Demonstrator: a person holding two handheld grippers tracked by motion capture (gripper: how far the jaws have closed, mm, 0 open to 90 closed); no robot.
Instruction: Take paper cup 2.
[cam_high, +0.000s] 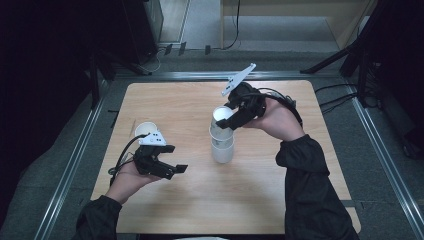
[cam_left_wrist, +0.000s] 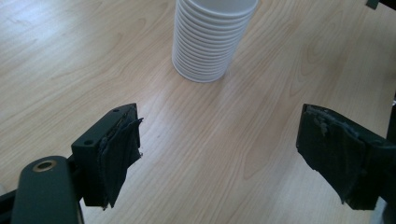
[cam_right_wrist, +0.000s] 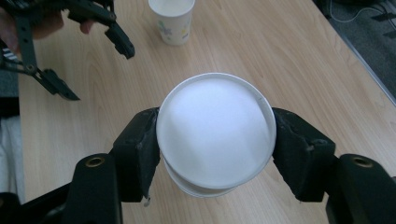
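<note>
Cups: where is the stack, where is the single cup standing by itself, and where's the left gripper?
stack of cups (cam_left_wrist: 205, 46), left gripper view, ribbed side.
single cup (cam_right_wrist: 172, 21), right gripper view, outer wall.
left gripper (cam_left_wrist: 219, 149), left gripper view, between its tips.

Pale wooden table (cam_high: 200, 200) with rounded corners, standing on grey floor (cam_high: 30, 200). Framed on the left, far and right sides by a silver metal rail (cam_high: 70, 165). Beyond the table's far-left corner, a black cabinet (cam_high: 145, 30). Beyond its far-right corner, a light wooden cupboard (cam_high: 295, 20) and black stand legs (cam_high: 335, 57). Just right of the table, black cables (cam_high: 335, 97) trailing over the floor.
</note>
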